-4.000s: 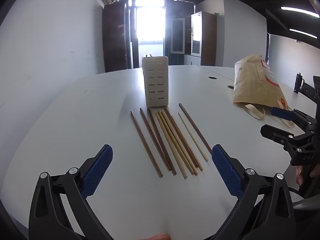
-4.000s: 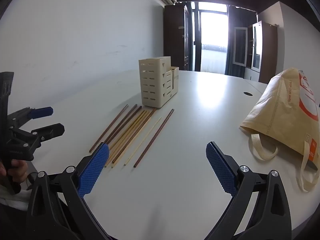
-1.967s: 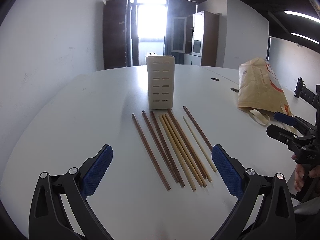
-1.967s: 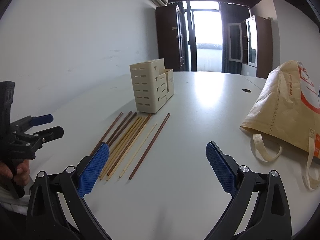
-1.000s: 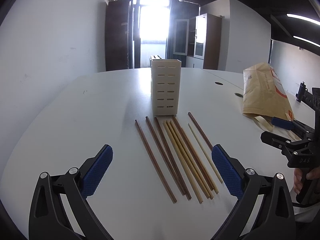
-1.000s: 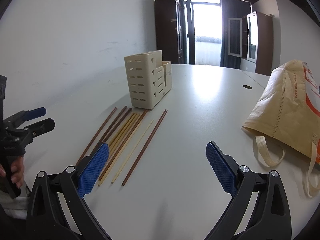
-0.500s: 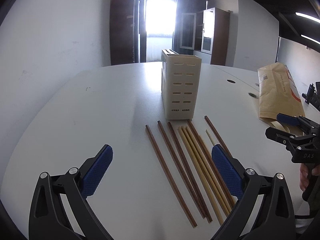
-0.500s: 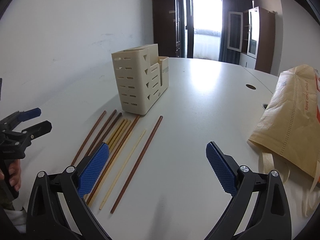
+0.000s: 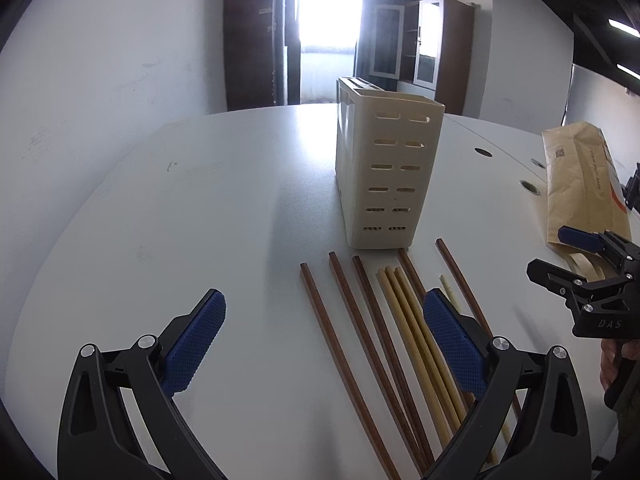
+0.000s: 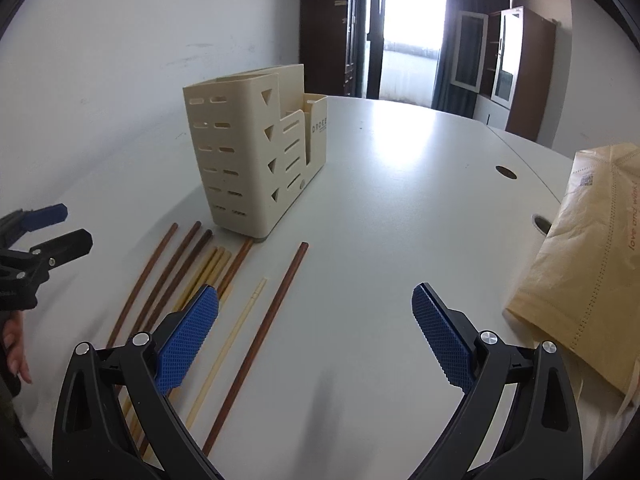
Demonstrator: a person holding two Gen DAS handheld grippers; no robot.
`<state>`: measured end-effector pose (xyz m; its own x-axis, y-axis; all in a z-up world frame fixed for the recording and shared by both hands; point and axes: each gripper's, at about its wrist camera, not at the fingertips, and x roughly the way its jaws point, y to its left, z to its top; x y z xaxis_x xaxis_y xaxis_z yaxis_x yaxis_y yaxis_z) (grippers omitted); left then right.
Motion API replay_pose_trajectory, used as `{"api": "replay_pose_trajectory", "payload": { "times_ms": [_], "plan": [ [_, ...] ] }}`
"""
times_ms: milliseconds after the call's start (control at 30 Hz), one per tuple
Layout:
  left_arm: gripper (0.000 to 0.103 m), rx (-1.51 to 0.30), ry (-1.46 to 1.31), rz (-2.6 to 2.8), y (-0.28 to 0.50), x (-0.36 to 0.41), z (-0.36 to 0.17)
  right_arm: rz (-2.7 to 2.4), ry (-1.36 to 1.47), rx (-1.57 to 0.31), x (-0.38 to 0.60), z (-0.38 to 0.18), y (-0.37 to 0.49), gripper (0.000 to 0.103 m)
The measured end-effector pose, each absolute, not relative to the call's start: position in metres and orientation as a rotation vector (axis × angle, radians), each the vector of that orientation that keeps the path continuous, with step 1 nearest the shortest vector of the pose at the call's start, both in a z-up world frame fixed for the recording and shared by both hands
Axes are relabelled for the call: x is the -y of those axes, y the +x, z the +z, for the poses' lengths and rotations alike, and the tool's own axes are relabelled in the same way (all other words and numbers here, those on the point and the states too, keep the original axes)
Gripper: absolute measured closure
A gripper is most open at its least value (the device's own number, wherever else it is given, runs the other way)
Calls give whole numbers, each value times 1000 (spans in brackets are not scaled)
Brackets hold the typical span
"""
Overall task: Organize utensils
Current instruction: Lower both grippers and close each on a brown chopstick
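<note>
Several chopsticks (image 9: 384, 340), dark brown and pale yellow, lie side by side on the white table (image 9: 200, 220) in front of a cream slotted utensil holder (image 9: 388, 168). My left gripper (image 9: 324, 344) is open and empty, low over the near ends of the leftmost brown chopsticks. My right gripper (image 10: 316, 332) is open and empty; the rightmost brown chopstick (image 10: 264, 340) and a thin pale chopstick (image 10: 232, 344) lie between its fingers. The holder also shows in the right wrist view (image 10: 256, 160). Each gripper appears in the other's view, the right one (image 9: 576, 264) and the left one (image 10: 44, 232).
A tan paper bag (image 10: 592, 264) with handles lies on the table to the right, also in the left wrist view (image 9: 580, 176). Round cable holes (image 10: 505, 172) sit in the table behind it. A white wall runs along the left; cabinets and a bright doorway stand far back.
Both grippers have moved forward and lower toward the chopsticks and holder, which now look larger. Both stayed open and empty. The chopsticks and holder have not moved.
</note>
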<state>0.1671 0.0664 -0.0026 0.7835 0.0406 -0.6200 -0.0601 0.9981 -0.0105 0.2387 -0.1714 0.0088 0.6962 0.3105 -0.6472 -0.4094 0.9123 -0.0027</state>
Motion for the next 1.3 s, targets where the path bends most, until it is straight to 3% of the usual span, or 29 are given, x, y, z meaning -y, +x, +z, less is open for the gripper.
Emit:
{"api": "replay_pose_trajectory", "payload": {
  "times_ms": [533,633,733,1033,1200,1300],
  "plan": [
    [6,-787,4,112,226,-77,-29,402,-193,-830,142,-15,305,5],
    [7,-815,-8,120,234,-83,-34,399,-195,-861,138,-20,314,12],
    [7,-850,-53,106,243,-91,-39,400,-200,-873,135,-22,322,12],
    [22,-912,-40,139,260,-99,-54,388,-193,-932,129,-37,338,22],
    [38,-953,-41,123,268,-96,-62,391,-220,-951,123,-44,337,32],
    [53,-973,-31,108,272,-94,-65,395,-218,-987,117,-50,338,45]
  ]
}}
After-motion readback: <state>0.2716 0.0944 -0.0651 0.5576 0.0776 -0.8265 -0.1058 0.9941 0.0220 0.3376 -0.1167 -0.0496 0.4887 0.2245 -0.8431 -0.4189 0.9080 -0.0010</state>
